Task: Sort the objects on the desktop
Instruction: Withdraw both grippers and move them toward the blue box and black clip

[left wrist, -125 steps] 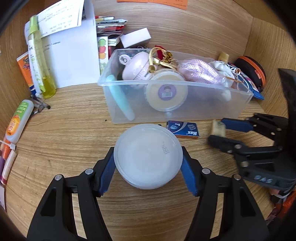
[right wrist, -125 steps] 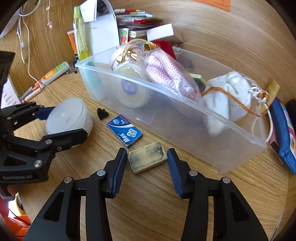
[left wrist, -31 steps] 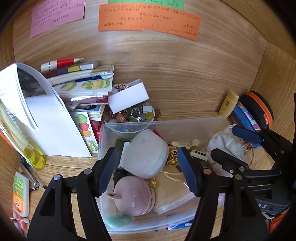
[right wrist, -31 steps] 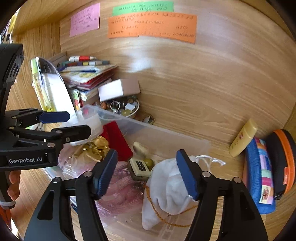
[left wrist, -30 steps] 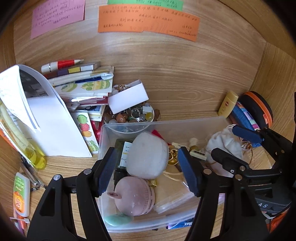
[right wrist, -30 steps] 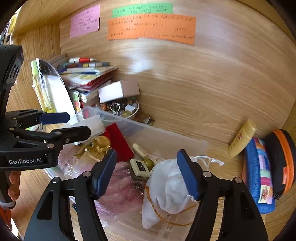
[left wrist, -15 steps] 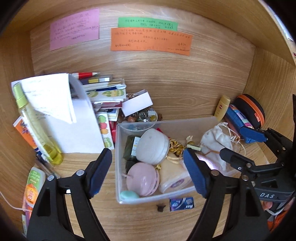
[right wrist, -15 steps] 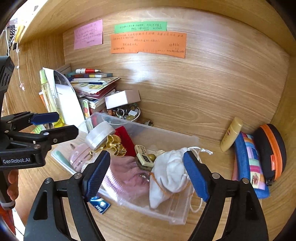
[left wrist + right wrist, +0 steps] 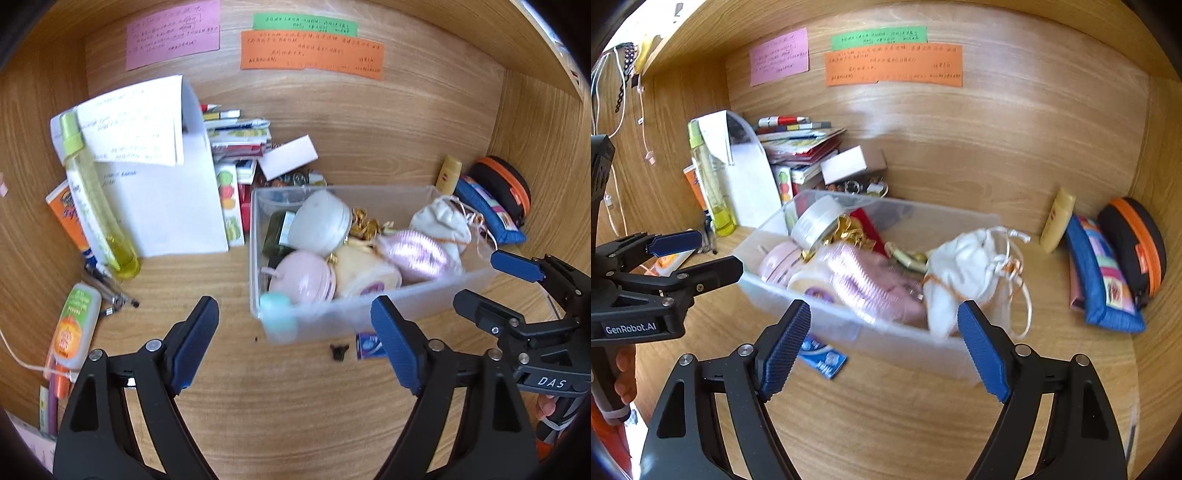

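A clear plastic bin (image 9: 369,314) (image 9: 886,332) on the wooden desk holds a white round jar (image 9: 319,223) (image 9: 816,221), a pink round case (image 9: 301,280), a cream jar, a pink knitted pouch (image 9: 413,254) (image 9: 871,288), gold trinkets and a white drawstring bag (image 9: 439,225) (image 9: 967,273). My left gripper (image 9: 295,343) is open and empty, pulled back in front of the bin. My right gripper (image 9: 882,347) is open and empty, in front of the bin's right half. A small blue packet (image 9: 367,345) (image 9: 822,356) and a tiny black clip (image 9: 339,350) lie on the desk before the bin.
A yellow spray bottle (image 9: 96,199), white papers (image 9: 162,192), stacked books (image 9: 798,144) and a white box (image 9: 288,157) stand at the back left. A tube (image 9: 72,332) lies left. A yellow bottle (image 9: 1056,218), blue pouch (image 9: 1104,273) and orange-black case (image 9: 1137,243) are right.
The white jar and the eraser went from the desk into the bin. Both grippers let go, opened wide and pulled back and up from the bin.
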Tool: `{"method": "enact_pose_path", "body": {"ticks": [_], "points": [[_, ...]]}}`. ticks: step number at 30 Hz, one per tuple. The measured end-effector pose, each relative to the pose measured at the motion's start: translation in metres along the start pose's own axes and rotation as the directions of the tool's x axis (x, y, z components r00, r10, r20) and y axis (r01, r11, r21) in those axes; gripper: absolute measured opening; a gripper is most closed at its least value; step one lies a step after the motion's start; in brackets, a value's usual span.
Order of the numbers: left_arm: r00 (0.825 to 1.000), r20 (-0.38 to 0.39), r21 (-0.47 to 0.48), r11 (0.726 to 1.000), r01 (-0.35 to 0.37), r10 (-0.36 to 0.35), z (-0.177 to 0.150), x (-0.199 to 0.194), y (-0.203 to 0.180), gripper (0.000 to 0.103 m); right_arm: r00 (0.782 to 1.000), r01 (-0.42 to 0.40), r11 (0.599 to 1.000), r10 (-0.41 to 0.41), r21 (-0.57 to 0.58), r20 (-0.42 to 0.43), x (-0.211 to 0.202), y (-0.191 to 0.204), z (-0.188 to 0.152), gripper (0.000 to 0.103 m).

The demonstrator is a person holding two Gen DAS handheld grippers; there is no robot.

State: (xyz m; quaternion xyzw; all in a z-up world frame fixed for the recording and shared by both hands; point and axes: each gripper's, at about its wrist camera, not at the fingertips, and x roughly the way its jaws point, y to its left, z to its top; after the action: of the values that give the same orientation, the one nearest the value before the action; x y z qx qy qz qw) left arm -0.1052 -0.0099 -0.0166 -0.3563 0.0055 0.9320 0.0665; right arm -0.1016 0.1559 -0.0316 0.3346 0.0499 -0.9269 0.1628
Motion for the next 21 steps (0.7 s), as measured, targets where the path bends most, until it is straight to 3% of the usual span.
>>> {"method": "enact_pose_path", "body": {"ticks": [3,14,21], "points": [[1.0,-0.005,0.0,1.0,0.002,-0.002,-0.012,0.0,0.002,0.09,1.0,-0.006,1.0,0.006,0.001,-0.017,0.002,0.005,-0.009,0.08],[0.996,-0.092,-0.02,1.0,-0.001,0.0,-0.047,0.028,0.021,0.09,0.988,-0.037,0.999,0.033,-0.023,-0.152,0.045,0.033,-0.039,0.08],[0.995,-0.094,-0.061,0.998,0.01,-0.016,-0.052,0.027,0.045,0.09,0.98,-0.042,0.999,0.035,-0.029,-0.198,0.067,0.046,-0.037,0.08]]}}
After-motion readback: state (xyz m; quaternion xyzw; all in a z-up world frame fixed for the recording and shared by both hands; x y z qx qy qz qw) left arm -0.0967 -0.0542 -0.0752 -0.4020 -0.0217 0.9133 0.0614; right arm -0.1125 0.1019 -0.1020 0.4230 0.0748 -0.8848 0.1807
